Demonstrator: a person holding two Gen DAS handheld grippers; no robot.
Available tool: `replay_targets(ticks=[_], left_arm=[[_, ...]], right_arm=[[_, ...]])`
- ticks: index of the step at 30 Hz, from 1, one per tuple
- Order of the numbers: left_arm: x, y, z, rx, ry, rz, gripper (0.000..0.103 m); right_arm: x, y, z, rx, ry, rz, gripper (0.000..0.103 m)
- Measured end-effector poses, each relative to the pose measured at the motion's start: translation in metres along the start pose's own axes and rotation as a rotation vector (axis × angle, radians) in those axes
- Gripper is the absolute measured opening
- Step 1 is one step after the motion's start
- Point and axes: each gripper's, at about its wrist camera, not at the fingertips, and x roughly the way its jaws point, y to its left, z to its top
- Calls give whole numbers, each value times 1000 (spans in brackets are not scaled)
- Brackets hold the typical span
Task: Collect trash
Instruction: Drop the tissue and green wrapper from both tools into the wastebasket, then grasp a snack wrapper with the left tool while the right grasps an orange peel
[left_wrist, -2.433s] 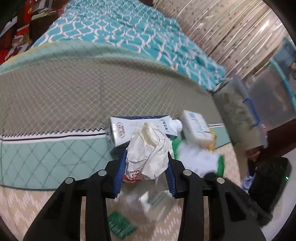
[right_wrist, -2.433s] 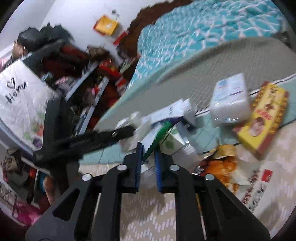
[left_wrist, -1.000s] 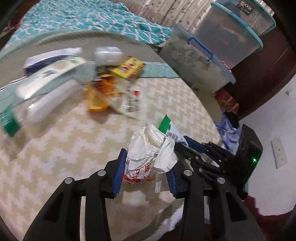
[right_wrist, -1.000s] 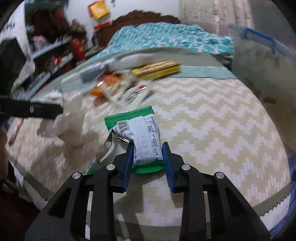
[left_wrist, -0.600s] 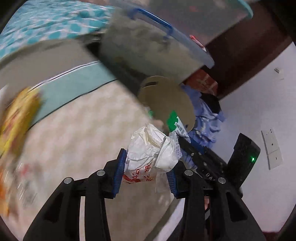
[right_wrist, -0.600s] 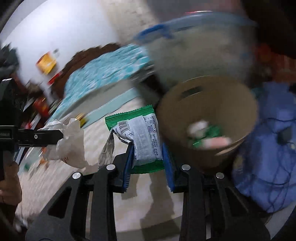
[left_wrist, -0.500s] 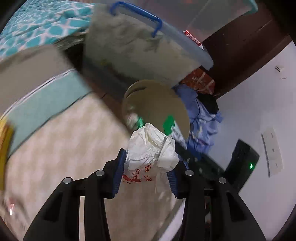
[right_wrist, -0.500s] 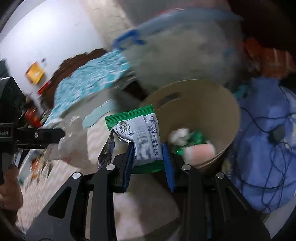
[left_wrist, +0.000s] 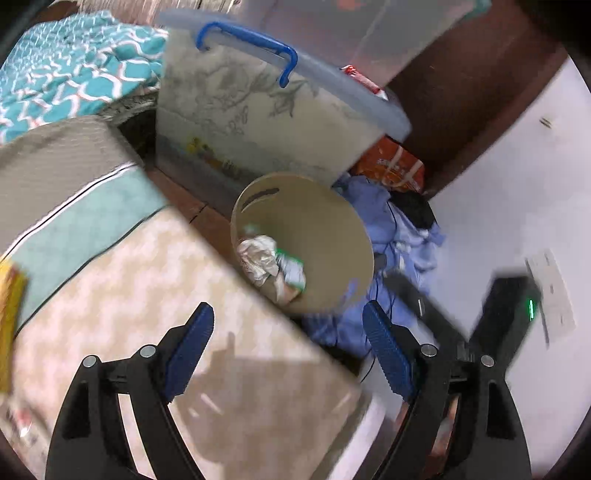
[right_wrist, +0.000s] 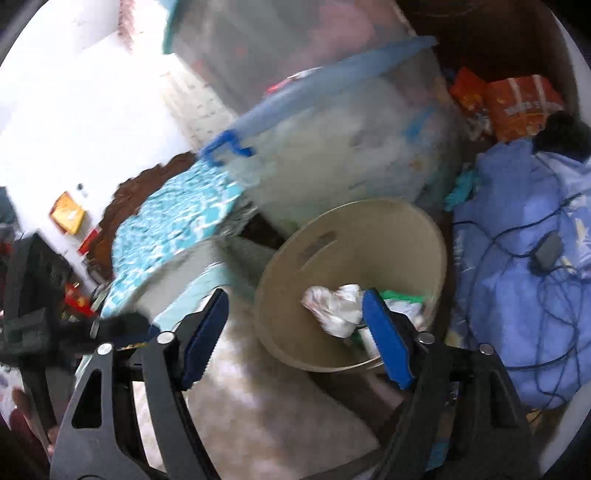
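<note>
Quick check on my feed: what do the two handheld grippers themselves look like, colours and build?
Both look alike. The left gripper and right gripper each have two matte black angular arms with triangular cutouts and round silver rivets or bolts at the joints. Their fingertips carry ribbed royal-blue pads. No cables, markings or sleeves show on either.

Clear plastic storage box with blue handle (left_wrist: 258, 122) beside teal patterned bedspread (left_wrist: 66, 70); crumpled blue cloth (right_wrist: 524, 280) carries black cable (right_wrist: 550, 254).
</note>
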Motion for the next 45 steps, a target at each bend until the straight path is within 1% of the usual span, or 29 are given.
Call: replay_targets(ticks=[3, 6, 9, 10, 11, 13, 14, 15, 17, 19, 21, 23, 26, 28, 30, 31, 32, 33, 34, 35, 36, 37, 38, 39, 40, 41, 42, 44, 45], left_arm=[[-40, 22, -49, -3, 18, -6, 79], [-81, 53, -91, -59, 5, 6, 79], [-128, 96, -127, -163, -60, 74, 78], [-137, 108, -135, -196, -74, 94, 78], [-152, 128, -148, -261, -96, 119, 78], [-165, 151, -161, -335, -121, 136, 78], [-174, 168, -169, -396, -140, 159, 78], [-178, 176, -173, -427, -153, 166, 78], [-186, 194, -180, -474, -184, 179, 78], [-187, 200, -181, -496, -193, 186, 77], [-184, 207, -181, -511, -196, 170, 77], [-180, 210, -182, -512, -189, 160, 77], [-171, 205, -181, -488, -180, 144, 77], [-167, 204, -183, -488, -173, 135, 77], [-163, 206, -181, -499, -177, 126, 77], [-163, 207, -180, -501, -179, 126, 77], [-163, 208, -179, -500, -181, 123, 74], [-162, 208, -178, -496, -178, 128, 66], [-160, 208, -177, -492, -167, 134, 62], [-159, 208, -177, -485, -170, 144, 54], [-155, 207, -176, -475, -160, 142, 44], [-153, 207, -177, -470, -144, 132, 28], [-146, 207, -178, -470, -124, 124, 19], [-147, 206, -180, -467, -138, 126, 18], [-147, 204, -180, -461, -143, 130, 17], [-150, 200, -181, -452, -153, 121, 14], [-154, 198, -183, -446, -160, 101, 8], [-170, 190, -187, -422, -182, 63, 5], [-178, 186, -189, -405, -196, 64, 3]], right_arm=[[18, 35, -8, -50, 82, 83, 63], [45, 82, -23, -108, 190, 194, 57], [76, 134, -46, -167, 319, 308, 53], [91, 151, -55, -179, 373, 346, 50], [104, 166, -62, -189, 419, 370, 46], [126, 193, -76, -216, 493, 391, 39], [136, 205, -81, -225, 517, 403, 38], [142, 213, -84, -231, 530, 409, 37], [156, 234, -94, -266, 557, 395, 37], [169, 243, -105, -277, 603, 385, 35], [168, 244, -120, -270, 658, 403, 27], [156, 246, -137, -286, 701, 456, 22], [120, 253, -169, -354, 748, 539, 21], [104, 251, -184, -365, 759, 553, 21], [95, 244, -189, -343, 740, 545, 21], [90, 235, -186, -319, 711, 532, 23], [87, 228, -182, -296, 694, 522, 23], [85, 221, -178, -275, 684, 511, 23], [85, 214, -173, -249, 668, 495, 23], [85, 209, -169, -232, 653, 484, 23], [85, 206, -165, -223, 641, 475, 23], [87, 204, -160, -217, 629, 460, 25], [89, 203, -155, -214, 621, 450, 32], [91, 202, -150, -213, 605, 439, 38], [91, 200, -146, -215, 585, 429, 59], [93, 202, -142, -218, 570, 424, 66], [96, 206, -137, -222, 562, 422, 66], [101, 210, -130, -218, 556, 434, 65], [106, 214, -126, -218, 554, 438, 65]])
